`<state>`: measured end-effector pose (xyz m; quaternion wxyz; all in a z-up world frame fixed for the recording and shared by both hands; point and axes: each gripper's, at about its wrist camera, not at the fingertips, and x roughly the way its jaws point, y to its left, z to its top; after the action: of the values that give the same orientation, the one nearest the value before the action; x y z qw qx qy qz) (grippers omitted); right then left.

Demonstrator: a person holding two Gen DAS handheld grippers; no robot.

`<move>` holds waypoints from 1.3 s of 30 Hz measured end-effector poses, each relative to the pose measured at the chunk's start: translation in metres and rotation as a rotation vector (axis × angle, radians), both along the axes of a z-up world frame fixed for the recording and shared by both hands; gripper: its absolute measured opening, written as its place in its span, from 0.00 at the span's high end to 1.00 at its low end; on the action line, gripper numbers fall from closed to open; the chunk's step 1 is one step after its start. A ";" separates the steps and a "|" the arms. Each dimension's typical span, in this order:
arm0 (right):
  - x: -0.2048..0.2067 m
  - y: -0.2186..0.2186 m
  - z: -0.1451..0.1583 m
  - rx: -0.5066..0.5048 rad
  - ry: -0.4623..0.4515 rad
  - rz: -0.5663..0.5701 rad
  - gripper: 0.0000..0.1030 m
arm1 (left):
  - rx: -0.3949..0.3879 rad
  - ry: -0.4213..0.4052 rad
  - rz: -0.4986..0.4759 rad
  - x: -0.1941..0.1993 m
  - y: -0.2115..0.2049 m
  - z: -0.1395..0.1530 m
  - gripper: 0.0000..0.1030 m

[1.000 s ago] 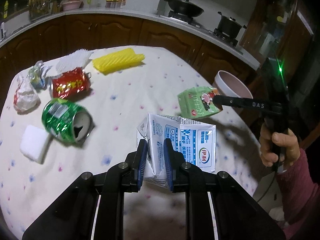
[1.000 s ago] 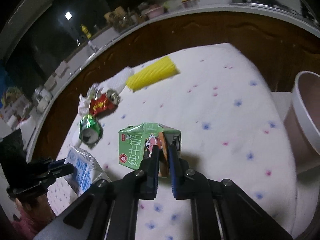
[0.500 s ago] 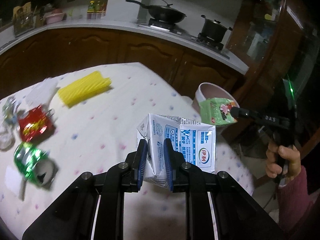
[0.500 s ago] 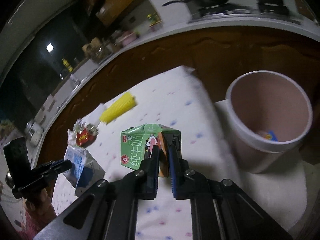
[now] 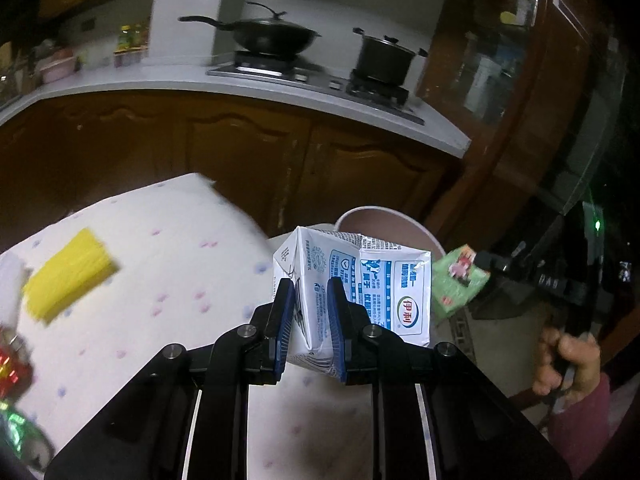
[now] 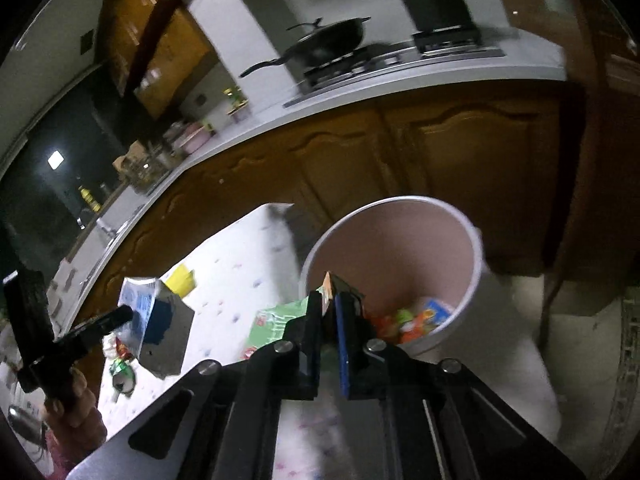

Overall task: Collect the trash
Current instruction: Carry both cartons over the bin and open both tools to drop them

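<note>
1. The left gripper [image 5: 310,322] pinches a white-blue carton [image 5: 360,292] at its left corner, at frame centre.
2. The right gripper [image 6: 329,330] has just closed further, clamped on a green carton [image 6: 276,322] beside the bin [image 6: 474,272].
3. A spotted tablecloth [image 5: 168,280] lies below; stove and wooden cabinets stand behind.
4. The white-blue carton's length runs rightward.

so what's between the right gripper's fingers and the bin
Only the green carton the right gripper is shut on; beyond that, open air to the bin rim, in the right wrist view.
</note>
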<state>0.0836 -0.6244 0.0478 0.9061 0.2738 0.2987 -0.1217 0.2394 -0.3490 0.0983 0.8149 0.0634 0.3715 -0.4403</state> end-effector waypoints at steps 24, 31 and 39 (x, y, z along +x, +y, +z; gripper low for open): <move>0.016 -0.077 -0.043 -0.019 0.115 -0.098 0.94 | 0.187 0.040 -0.092 0.030 -0.177 -0.069 0.85; 0.022 -0.080 -0.054 -0.009 0.143 -0.091 0.94 | 0.211 0.069 -0.122 0.029 -0.183 -0.087 0.84; 0.021 -0.083 -0.056 0.030 0.124 -0.088 0.88 | 0.202 0.071 -0.140 0.021 -0.176 -0.087 0.84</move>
<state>0.1044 -0.7077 -0.0082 0.8754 0.2923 0.3436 -0.1735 0.2608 -0.5249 0.0114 0.7579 0.1554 0.4375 -0.4582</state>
